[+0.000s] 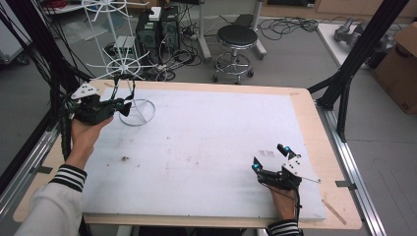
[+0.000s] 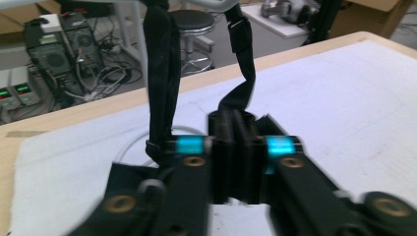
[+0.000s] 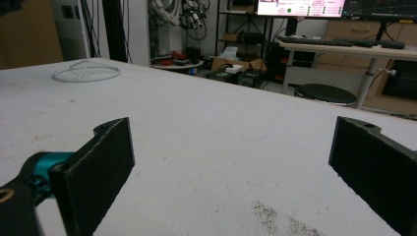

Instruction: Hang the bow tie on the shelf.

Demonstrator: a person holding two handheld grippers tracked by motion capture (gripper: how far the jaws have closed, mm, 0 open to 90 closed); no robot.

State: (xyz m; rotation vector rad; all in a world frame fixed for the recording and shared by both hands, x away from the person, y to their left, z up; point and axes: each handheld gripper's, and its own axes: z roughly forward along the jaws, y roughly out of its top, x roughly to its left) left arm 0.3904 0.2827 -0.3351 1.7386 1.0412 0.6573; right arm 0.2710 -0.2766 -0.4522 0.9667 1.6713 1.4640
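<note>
Left gripper view has the left hand-held gripper (image 2: 236,147) clamped tight on a black strap (image 2: 243,93) hanging from the white wire rack (image 1: 129,64) at the tabletop's (image 1: 206,142) far left corner. Over near the front right, the right hand-held gripper (image 1: 270,156) rests low, jaws wide apart, gripping nothing.

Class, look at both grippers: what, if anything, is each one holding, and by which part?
The left gripper is shut on a black strap that hangs from the white wire rack, gripping it near its lower end. The right gripper is open and holds nothing.
</note>
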